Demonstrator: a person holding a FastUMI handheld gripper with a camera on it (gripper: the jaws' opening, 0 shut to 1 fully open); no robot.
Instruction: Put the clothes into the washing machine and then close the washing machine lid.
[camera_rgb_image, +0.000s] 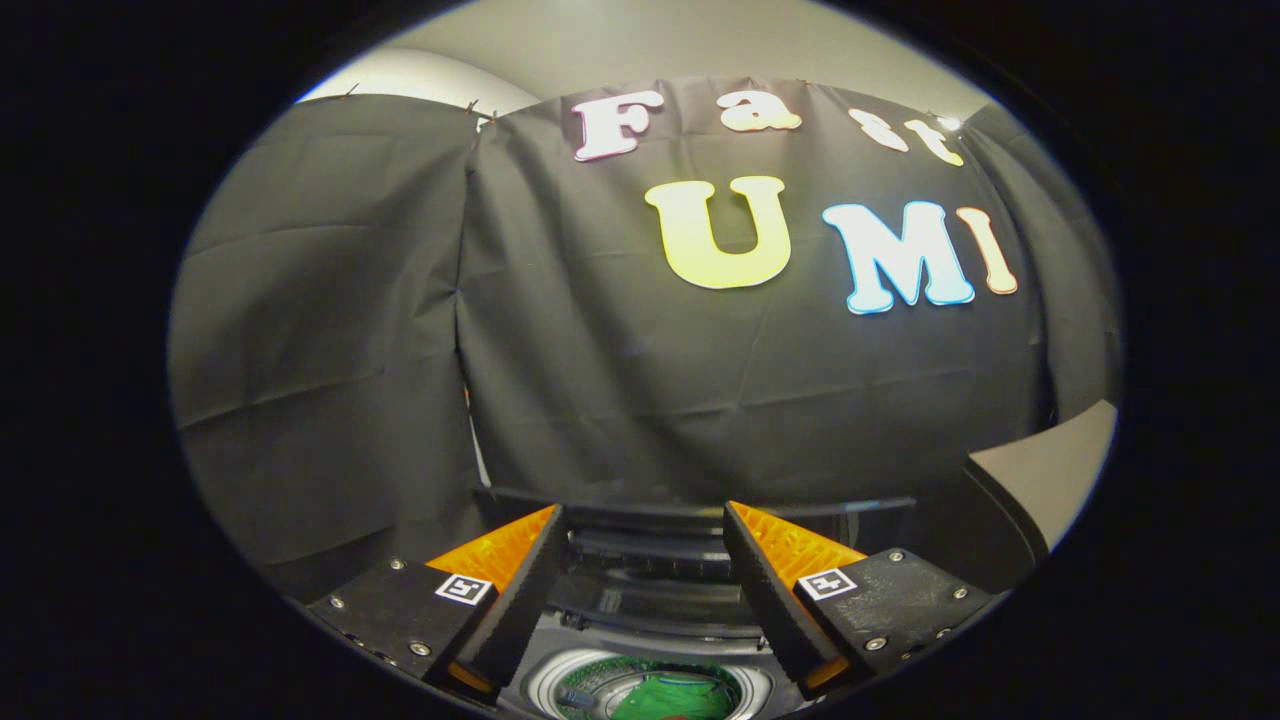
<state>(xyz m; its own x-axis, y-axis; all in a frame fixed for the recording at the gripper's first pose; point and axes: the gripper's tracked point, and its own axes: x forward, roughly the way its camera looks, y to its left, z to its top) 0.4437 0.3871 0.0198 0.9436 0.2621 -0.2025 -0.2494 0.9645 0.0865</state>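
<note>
My gripper (643, 520) is open, its two orange-and-black fingers (520, 570) spread wide with nothing between them. Below and between the fingers lies the washing machine's round drum opening (650, 688), with a green garment (672, 696) inside it. The machine's dark top edge and raised lid (690, 545) run just beyond the fingertips, seen between them. The gripper hovers above the machine and points at the booth's black wall.
A grey-topped surface with a dark edge (1050, 470) juts in to the right of the right finger. Black cloth walls close off the space straight ahead and to the left.
</note>
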